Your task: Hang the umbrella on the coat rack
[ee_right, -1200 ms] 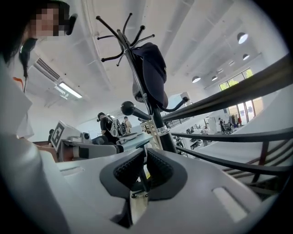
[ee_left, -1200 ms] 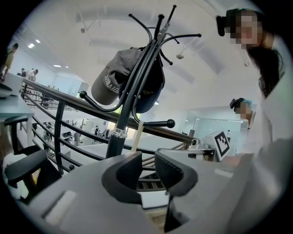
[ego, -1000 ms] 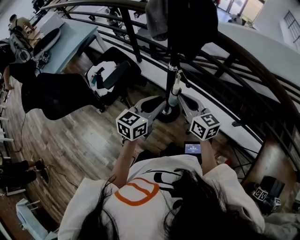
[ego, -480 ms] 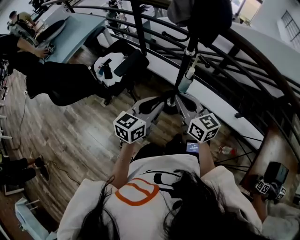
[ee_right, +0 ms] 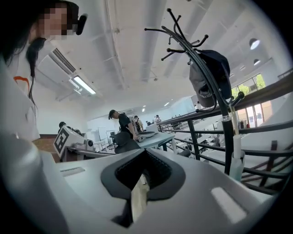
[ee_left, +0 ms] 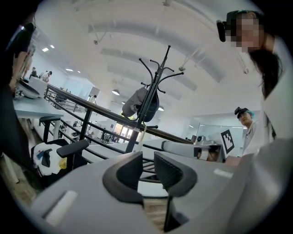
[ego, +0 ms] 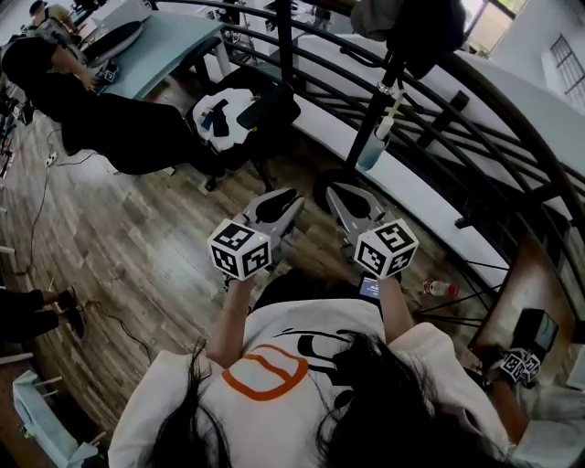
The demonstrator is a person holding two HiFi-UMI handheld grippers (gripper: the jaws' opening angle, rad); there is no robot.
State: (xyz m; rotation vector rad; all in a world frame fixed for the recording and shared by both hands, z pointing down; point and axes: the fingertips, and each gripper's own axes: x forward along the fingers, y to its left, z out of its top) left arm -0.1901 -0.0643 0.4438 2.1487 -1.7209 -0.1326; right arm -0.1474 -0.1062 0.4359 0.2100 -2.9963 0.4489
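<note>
The umbrella (ego: pixel 373 151) hangs on the far side, against the coat rack (ego: pixel 384 96) pole and below a dark bag (ego: pixel 411 26), so we judge the job done. Our left gripper (ego: pixel 279 208) has its jaws released and empty. Our right gripper (ego: pixel 340 196) has them clenched on nothing. Both sit near us, well apart from the rack.

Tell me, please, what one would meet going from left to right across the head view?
person in black → left gripper → right gripper → bottle on the floor
</note>
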